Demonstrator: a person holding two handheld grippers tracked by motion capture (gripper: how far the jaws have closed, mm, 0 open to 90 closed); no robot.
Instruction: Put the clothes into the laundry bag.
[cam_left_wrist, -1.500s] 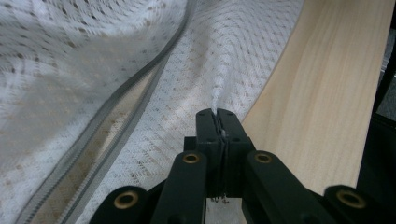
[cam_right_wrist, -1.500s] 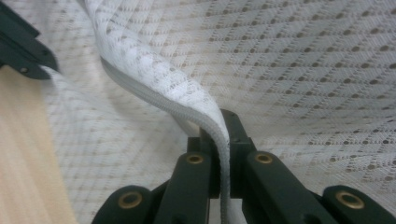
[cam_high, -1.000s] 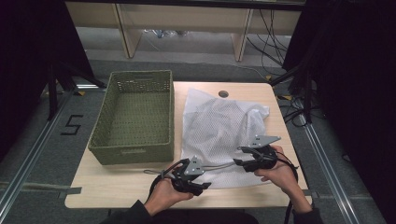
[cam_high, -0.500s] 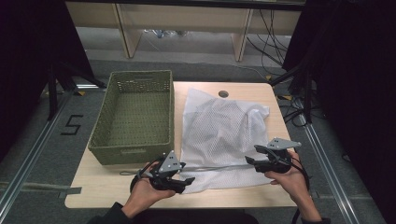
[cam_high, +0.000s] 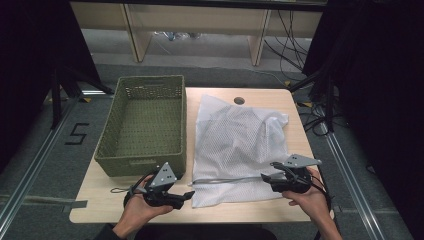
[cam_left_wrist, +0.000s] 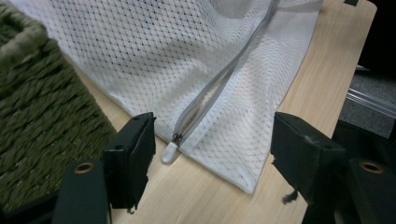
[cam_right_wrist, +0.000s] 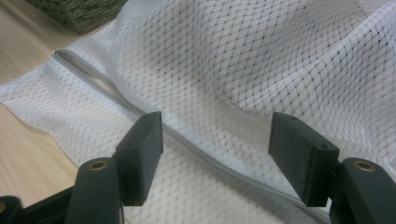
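Note:
A white mesh laundry bag (cam_high: 240, 142) lies flat on the wooden table (cam_high: 100, 202), its grey zipper (cam_high: 225, 180) running along the near edge. My left gripper (cam_high: 188, 195) sits just off the bag's near left corner. In the left gripper view its jaws (cam_left_wrist: 215, 135) have just been opening and stand apart around the white zipper pull (cam_left_wrist: 170, 152), not touching it. My right gripper (cam_high: 266, 178) rests over the bag's near right part. Its jaws (cam_right_wrist: 215, 133) have also been widening and hover open above the mesh (cam_right_wrist: 261, 60) and zipper (cam_right_wrist: 187, 140).
A green woven basket (cam_high: 142, 125) stands left of the bag, its wall close to my left gripper (cam_left_wrist: 37, 107). A round hole (cam_high: 239, 100) marks the table's far edge. Dark cables and rails flank the table on the floor.
My left hand has slid left along the near edge, off the bag, with its jaws spreading. The right hand shifted slightly right and its jaws widened. The zipper now lies straight between them.

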